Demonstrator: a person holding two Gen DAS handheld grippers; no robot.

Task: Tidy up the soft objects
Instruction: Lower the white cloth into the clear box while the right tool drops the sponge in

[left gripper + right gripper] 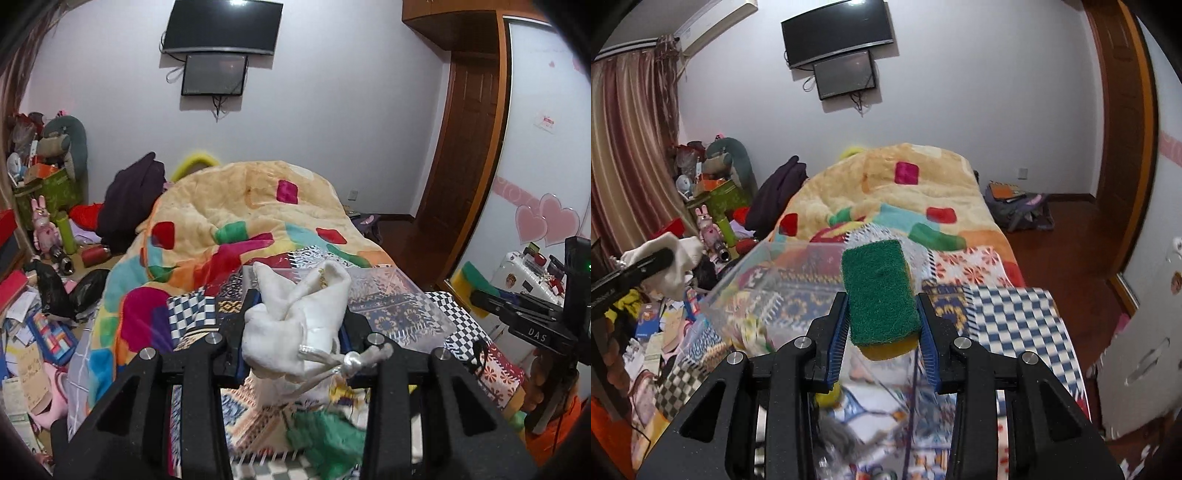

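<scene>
A: What does the left gripper (295, 325) hold?

B: Its jaws are pinched on a white drawstring pouch (295, 314), bunched between the blue pads, with the knotted cord (347, 363) trailing on the near side. The pouch is lifted above the near end of the bed.

A: And the right gripper (882, 317)?

B: It is clamped on a scouring sponge (879, 295), green scrub face up and yellow foam showing at the near underside. The sponge is held above the patterned patchwork sheet (1008, 314).

A: What lies just beyond them?

B: A clear plastic box (783, 273) sits on the sheet. In the right wrist view it is to the left of the sponge and reaches behind it; in the left wrist view it lies just behind and to the right of the pouch.

A: And farther off?

B: A fleece blanket (236, 206), cream with coloured patches, is heaped over the far half of the bed. To the left the floor is crowded with clutter, including a pink rabbit toy (44, 225). On the far wall hang a television (221, 26) and a smaller screen (214, 74) under it.
</scene>
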